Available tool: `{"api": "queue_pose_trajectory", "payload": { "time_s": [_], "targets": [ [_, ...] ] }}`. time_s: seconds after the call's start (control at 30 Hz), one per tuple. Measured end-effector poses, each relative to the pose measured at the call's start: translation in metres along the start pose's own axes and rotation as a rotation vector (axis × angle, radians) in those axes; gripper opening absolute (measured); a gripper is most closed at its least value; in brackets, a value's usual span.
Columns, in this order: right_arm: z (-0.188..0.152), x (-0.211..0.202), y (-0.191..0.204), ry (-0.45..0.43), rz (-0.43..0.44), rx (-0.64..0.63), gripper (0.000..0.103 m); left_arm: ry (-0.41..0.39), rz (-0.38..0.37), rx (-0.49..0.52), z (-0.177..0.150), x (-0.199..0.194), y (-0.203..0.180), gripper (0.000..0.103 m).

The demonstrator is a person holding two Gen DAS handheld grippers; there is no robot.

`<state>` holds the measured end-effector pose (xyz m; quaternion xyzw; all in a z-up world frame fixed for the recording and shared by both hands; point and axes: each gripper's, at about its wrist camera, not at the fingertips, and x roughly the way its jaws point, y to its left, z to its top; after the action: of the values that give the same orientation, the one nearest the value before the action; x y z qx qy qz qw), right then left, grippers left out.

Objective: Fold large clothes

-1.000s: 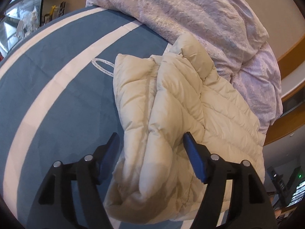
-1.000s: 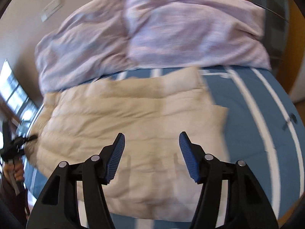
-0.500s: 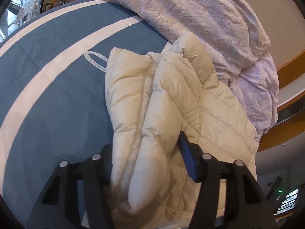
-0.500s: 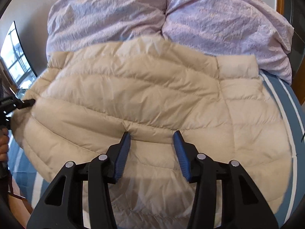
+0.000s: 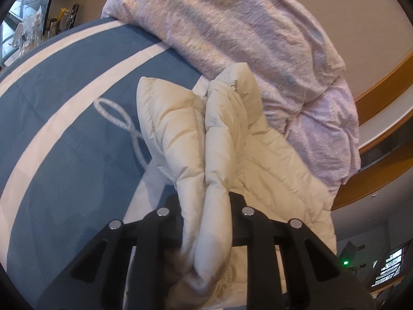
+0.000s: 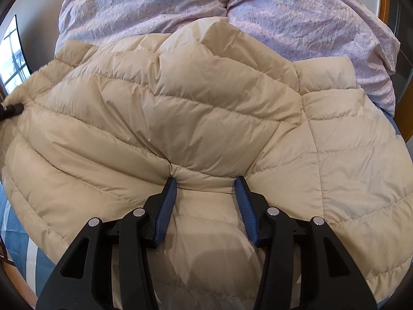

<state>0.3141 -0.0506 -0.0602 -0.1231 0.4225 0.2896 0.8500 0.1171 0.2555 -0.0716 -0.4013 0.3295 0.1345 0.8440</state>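
Gather step: left gripper [image 5: 205,222] clamped on jacket [image 6: 206,118] fold, right gripper [image 6: 205,188] apart, probably closing next.

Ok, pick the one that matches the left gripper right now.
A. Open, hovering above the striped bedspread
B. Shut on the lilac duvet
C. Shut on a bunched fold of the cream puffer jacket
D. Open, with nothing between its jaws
C: in the left wrist view the left gripper has its jaws pressed against both sides of a bunched fold of the cream puffer jacket.
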Motion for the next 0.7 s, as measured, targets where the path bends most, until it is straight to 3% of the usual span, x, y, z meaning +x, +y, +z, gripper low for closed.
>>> {"api": "queue_pose_trajectory", "payload": {
  "time_s": [0.37,0.7],
  "targets": [
    [-0.002,0.001,0.002,-0.006,-0.001,0.0,0.049,-0.06,-0.132,0.088,0.002,-0.035,-0.068,0.019],
    [-0.003,0.001,0.003,-0.009,0.009,0.01,0.049,-0.005,-0.272,0.209,-0.025,-0.027,-0.161,0.019]
  ]
}}
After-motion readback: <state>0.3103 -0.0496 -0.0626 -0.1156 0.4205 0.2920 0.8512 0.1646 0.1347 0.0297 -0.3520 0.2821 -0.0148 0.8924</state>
